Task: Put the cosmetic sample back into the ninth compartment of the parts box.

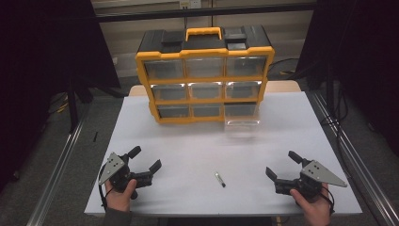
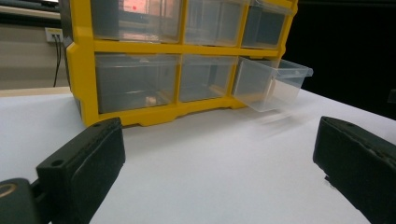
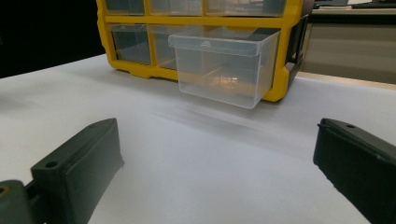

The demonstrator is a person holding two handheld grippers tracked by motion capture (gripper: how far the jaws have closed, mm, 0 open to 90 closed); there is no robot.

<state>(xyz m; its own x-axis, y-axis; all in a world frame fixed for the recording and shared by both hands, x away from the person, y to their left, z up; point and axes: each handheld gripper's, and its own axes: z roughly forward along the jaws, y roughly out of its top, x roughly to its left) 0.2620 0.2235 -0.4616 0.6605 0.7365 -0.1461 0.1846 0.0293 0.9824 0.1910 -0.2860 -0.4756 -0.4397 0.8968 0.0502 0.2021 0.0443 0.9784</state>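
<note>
A yellow and black drawer cabinet (image 1: 204, 75) stands at the far middle of the white table (image 1: 188, 150). Its bottom right clear drawer (image 1: 242, 121) is pulled out, as the left gripper view (image 2: 273, 84) and the right gripper view (image 3: 223, 70) both show. A small dark pen-like object (image 1: 219, 179) lies on the table near the front, between the hands. My left gripper (image 1: 145, 159) rests at the front left, open and empty. At the front right, my right gripper (image 1: 283, 165) is open too, with nothing between its jaws.
Metal rails run along both sides of the table (image 1: 56, 165) (image 1: 348, 155). The surroundings are dark. The cabinet's other drawers (image 1: 205, 67) are pushed in.
</note>
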